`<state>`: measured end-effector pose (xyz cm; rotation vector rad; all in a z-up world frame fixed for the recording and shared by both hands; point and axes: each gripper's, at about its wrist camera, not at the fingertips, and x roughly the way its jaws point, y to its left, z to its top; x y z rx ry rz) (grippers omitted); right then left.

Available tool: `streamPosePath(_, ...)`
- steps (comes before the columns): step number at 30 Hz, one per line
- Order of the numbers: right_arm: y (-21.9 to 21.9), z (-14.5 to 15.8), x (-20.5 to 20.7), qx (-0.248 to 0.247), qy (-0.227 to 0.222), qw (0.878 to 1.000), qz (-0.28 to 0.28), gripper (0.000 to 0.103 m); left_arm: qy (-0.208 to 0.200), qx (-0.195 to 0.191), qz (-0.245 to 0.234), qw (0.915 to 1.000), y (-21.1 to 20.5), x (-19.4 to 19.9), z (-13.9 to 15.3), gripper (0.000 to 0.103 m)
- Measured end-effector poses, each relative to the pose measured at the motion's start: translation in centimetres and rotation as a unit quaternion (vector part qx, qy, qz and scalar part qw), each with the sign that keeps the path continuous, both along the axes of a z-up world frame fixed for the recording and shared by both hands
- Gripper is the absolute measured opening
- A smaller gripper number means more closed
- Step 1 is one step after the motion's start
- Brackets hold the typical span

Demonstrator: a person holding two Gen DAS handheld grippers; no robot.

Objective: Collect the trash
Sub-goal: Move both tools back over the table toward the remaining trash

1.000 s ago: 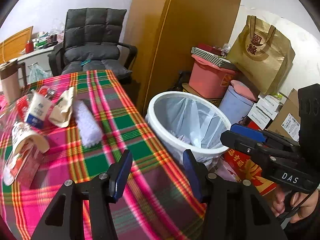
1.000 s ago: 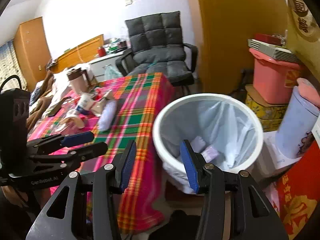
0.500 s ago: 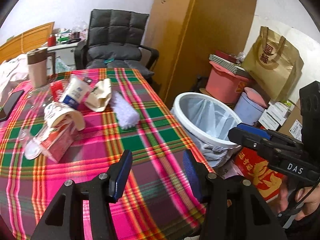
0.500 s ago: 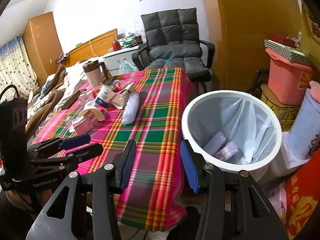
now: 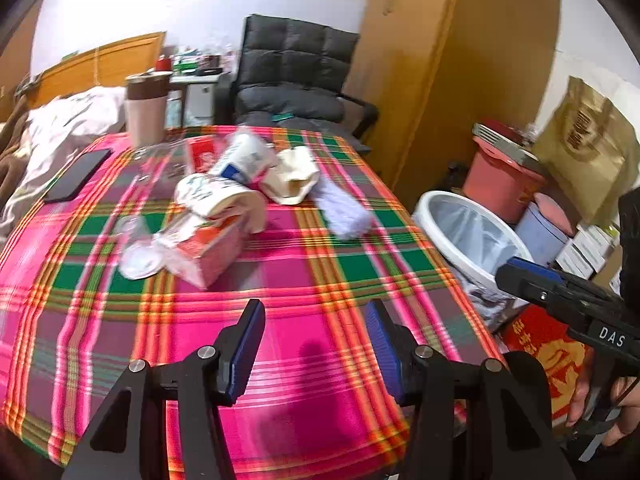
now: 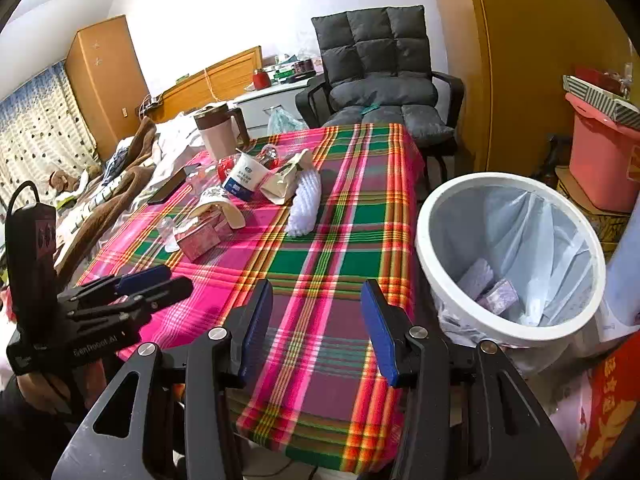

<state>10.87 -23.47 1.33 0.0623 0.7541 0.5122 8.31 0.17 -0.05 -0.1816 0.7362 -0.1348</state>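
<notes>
Both claws have swung from the bin toward the bench: a second ago the left wrist view was filled by the white trash bin, and now that bin (image 5: 472, 228) sits at about 3 o'clock while the plaid cloth fills the middle. The left claw (image 5: 314, 344) hangs released over bare pink-and-green cloth, nothing between its blue pads (image 5: 244, 348). The right claw (image 6: 316, 324) is likewise released and empty, over the near edge of the bench (image 6: 332, 248), with the bin (image 6: 508, 248) just beside the bench at 3 o'clock, lined with a pale bag and holding a few lilac scraps (image 6: 496, 296).

The trash lies in a cluster at 11 o'clock in the left view: a torn pink carton (image 5: 208, 252) with a clear lid beside it, a curled paper cup (image 5: 218, 200) touching it, a white cup with a blue label (image 5: 244, 160), a cream paper bag (image 5: 294, 176) and a white foam sleeve (image 5: 344, 210) at the cluster's right edge. Farther back stand a pink tumbler with a brown lid (image 5: 146, 108) and, at 10 o'clock, a dark phone (image 5: 78, 174) lying flat.

Beyond the bench, a dark padded chair (image 6: 380, 76) stands at 12 o'clock, a wooden wardrobe at 1 o'clock, and a bed with brown blankets (image 6: 116, 176) at 9 o'clock. A pink tub (image 6: 604, 160) and a gold paper bag (image 5: 588, 148) crowd the floor behind the bin.
</notes>
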Motion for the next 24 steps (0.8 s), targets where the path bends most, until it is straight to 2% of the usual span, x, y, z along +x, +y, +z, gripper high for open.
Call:
streamPosePath(11, 1.9, -0.1, 0.8, -0.005, 0.019, 0.999, 0.034, 0.048, 0.002, 0.009, 0.045, 0.9989, 3.7, 0.7, 0.0, 0.052)
streamPosePath(15, 2.4, -0.2, 1.2, -0.007, 0.023, 0.999, 0.04, 0.048, 0.0, 0.012, 0.047, 0.9988, 4.4, 1.4, 0.1, 0.054)
streamPosePath(17, 2.6, -0.2, 1.5, -0.008, 0.023, 0.999, 0.043, 0.048, -0.002, 0.014, 0.047, 0.9988, 4.7, 1.8, 0.1, 0.058)
streamPosePath(24, 2.9, -0.3, 2.5, -0.01, 0.024, 0.999, 0.044, 0.048, -0.018, 0.025, 0.038, 0.9988, 5.4, 3.7, 0.6, 0.06)
